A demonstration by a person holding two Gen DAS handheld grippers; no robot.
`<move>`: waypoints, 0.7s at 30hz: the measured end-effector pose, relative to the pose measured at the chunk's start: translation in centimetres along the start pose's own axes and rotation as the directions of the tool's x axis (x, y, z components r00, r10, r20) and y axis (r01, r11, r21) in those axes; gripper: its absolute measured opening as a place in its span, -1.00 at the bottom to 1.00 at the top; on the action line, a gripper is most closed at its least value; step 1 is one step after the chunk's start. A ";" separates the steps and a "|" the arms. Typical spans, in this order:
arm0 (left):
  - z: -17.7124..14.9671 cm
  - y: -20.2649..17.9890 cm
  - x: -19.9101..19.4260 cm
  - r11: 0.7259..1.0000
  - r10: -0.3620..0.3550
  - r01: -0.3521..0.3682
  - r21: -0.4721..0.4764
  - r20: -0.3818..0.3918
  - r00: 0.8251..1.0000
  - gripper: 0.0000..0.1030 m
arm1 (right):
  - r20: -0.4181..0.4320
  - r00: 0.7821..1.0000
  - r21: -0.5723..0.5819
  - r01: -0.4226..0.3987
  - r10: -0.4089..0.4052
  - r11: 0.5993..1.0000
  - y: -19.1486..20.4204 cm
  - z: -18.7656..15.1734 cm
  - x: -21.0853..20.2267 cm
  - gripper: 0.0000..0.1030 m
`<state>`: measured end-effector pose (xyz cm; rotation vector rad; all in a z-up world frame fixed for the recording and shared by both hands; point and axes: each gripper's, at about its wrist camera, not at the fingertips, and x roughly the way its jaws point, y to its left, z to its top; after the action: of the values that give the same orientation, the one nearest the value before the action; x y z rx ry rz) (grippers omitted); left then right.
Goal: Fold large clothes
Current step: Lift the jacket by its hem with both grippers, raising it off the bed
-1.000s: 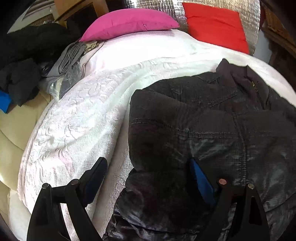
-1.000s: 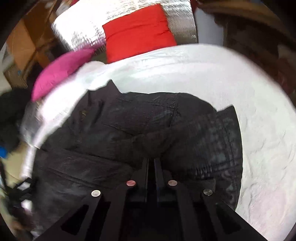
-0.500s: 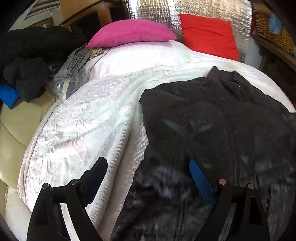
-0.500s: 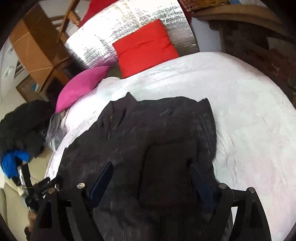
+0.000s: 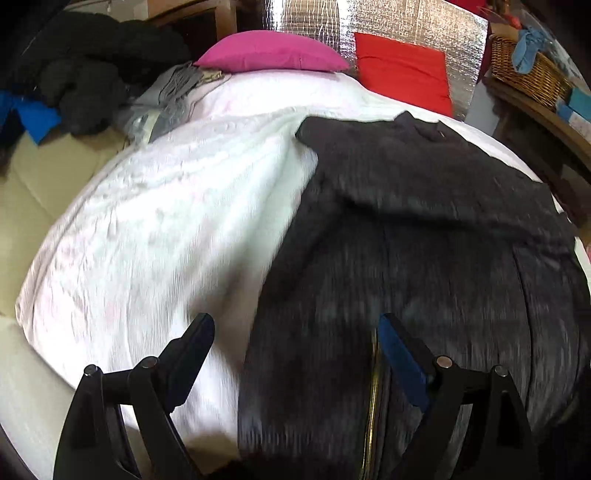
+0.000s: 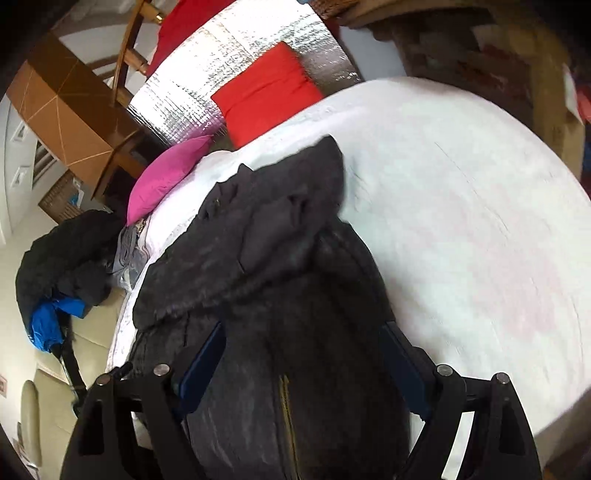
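A large black jacket (image 5: 424,236) lies spread on the white bedspread (image 5: 166,229), collar toward the pillows, both sleeves folded in over the body. A gold zip line (image 5: 372,387) runs down its near part. My left gripper (image 5: 295,343) hovers over the jacket's left lower edge, jaws wide apart, nothing between them. In the right wrist view the same jacket (image 6: 277,266) fills the middle with a sleeve folded across it. My right gripper (image 6: 303,347) stands open above the jacket's near part, holding nothing.
A pink pillow (image 5: 273,51) and a red pillow (image 5: 402,70) lean at the bed's head against a silver quilted panel (image 5: 406,22). Dark and blue clothes (image 5: 74,81) pile on the beige seat at left. A wicker basket (image 5: 528,74) sits at right.
My right gripper went from shut on the jacket's sleeve to open. Both grippers drew back toward the jacket's near end, so more of the bed shows.
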<state>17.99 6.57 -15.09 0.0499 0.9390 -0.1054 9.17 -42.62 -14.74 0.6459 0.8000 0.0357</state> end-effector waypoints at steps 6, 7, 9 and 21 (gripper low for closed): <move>-2.6 -1.9 0.2 0.993 0.001 0.000 0.122 -0.006 1.000 0.56 | -0.012 0.996 0.001 0.084 -0.084 0.996 -1.4 -2.9 -0.4 0.65; -2.7 -2.1 0.0 0.992 0.008 -0.008 0.124 -0.002 1.000 0.56 | -0.023 0.995 0.013 0.096 -0.096 0.995 -1.7 -3.1 -0.1 0.62; -2.7 -1.6 -0.6 0.996 -0.016 0.017 0.089 -0.008 1.000 0.56 | -0.033 0.994 0.020 0.101 -0.101 0.995 -1.8 -3.5 0.1 0.57; -10.7 0.4 -2.2 0.997 -0.057 0.045 -0.057 -0.213 0.975 0.59 | -0.150 0.986 0.000 0.069 -0.068 0.998 -0.4 -11.2 -1.0 0.57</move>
<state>8.20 8.04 -19.60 -0.0109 1.1588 -0.1250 0.77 -37.31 -20.05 0.6256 0.9675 0.0194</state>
